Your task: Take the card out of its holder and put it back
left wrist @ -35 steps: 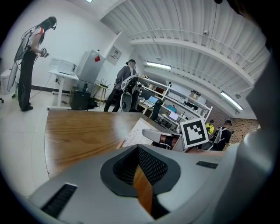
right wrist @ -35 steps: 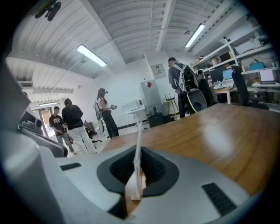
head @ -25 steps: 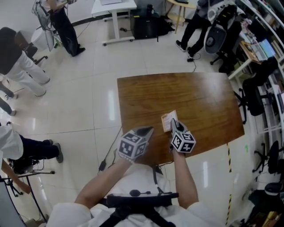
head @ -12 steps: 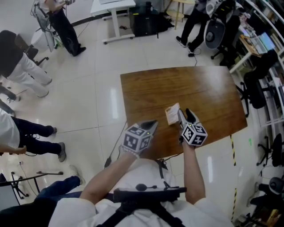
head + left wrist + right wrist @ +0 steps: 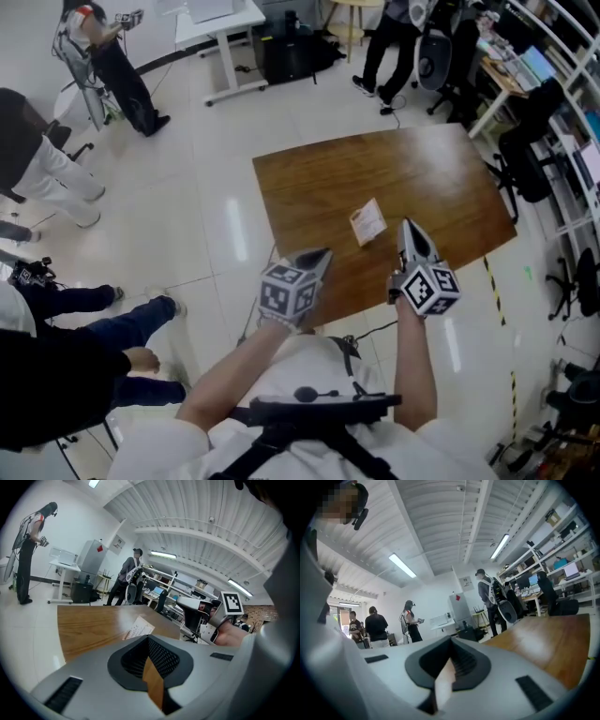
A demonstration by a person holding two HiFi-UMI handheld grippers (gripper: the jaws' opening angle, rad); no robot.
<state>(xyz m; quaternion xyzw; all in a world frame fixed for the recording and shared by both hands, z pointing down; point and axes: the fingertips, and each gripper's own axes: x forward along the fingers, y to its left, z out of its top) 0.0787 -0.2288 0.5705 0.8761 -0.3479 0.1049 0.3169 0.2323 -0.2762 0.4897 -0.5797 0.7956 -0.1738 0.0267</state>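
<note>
Card holder (image 5: 367, 223) flat on wooden table (image 5: 319, 187), untouched. Left gripper (image 5: 320, 255) jaws pressed together, empty. Right gripper (image 5: 411, 229) jaws just closed on nothing, near holder.

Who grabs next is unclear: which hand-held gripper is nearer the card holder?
Right. The right hand-held gripper hovers right of the card holder; the left hand-held gripper is back at the table edge.

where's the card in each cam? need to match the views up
Head view: card lies flat on the wooden table, about mid-table, nearer the person's edge.
Left gripper view: card near frame centre, on the wooden table.
Right gripper view: not in it; only the wooden table shows, at right.
Shared landmark: the wooden table, in all three.
</note>
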